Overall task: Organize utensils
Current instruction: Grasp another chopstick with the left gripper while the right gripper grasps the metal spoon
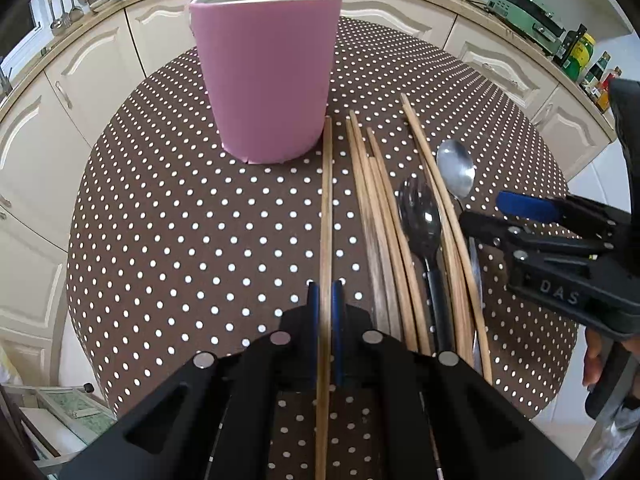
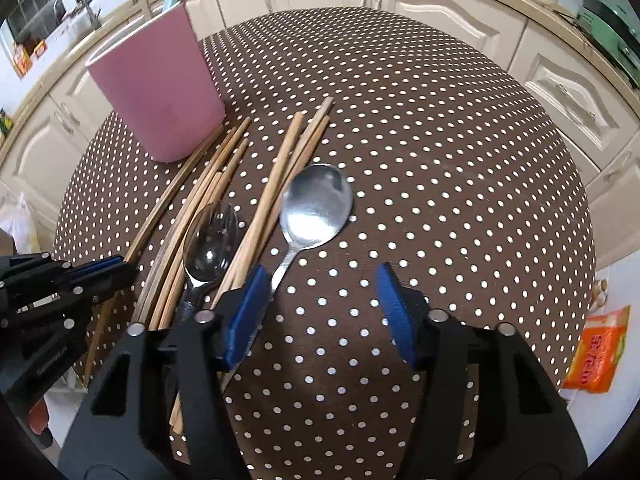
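Left gripper [image 1: 325, 292] clamps 1 long wooden chopstick [image 1: 326, 208] beside the pink cylindrical cup [image 1: 264, 76]; right gripper [image 2: 320, 280] gapes wide above the brown dotted tablecloth [image 2: 460, 200].

Both the left gripper [image 1: 325, 300] and the right gripper [image 2: 322, 300] are matte black angular frames studded with round silver screw heads, each ending in 2 blue-padded fingers [image 2: 394, 312], with raised "DAS" lettering [image 1: 560, 294] on the right one's side.
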Tool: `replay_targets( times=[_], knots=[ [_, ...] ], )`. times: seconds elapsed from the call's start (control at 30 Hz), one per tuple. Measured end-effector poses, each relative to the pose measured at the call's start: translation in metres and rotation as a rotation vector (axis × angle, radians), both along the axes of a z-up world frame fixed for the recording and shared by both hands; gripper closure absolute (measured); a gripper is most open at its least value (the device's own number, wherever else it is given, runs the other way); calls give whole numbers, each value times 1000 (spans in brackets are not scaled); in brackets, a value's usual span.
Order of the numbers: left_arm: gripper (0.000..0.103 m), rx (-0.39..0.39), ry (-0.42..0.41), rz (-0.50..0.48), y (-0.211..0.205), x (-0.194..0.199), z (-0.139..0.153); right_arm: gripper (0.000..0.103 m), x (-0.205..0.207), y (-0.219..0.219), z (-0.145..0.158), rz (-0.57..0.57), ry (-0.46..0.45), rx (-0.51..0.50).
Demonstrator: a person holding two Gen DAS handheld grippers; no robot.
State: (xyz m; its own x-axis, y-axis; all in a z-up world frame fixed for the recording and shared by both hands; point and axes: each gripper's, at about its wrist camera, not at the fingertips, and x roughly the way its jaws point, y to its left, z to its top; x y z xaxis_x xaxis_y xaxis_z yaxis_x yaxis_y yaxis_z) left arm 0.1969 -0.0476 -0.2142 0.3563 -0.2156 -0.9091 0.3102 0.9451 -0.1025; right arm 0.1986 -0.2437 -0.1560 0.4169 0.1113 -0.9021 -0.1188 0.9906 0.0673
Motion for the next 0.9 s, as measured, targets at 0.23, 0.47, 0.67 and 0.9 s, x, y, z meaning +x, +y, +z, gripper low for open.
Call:
replay_targets(
  times=[0.23,0.47,0.67,0.9],
  knots=[
    [96,-27,50,11,24,7,1,77,14,11,2,116,78,-52],
    [96,-22,93,21,13,35,-1,92,28,-4,6,143,117,-50],
    [97,-37,29,12,5,37,2,100,33,-35,11,109,76,-4],
    [97,-58,-40,-14,-5,27,21,100,37,-64,14,96,96,64]
  ],
)
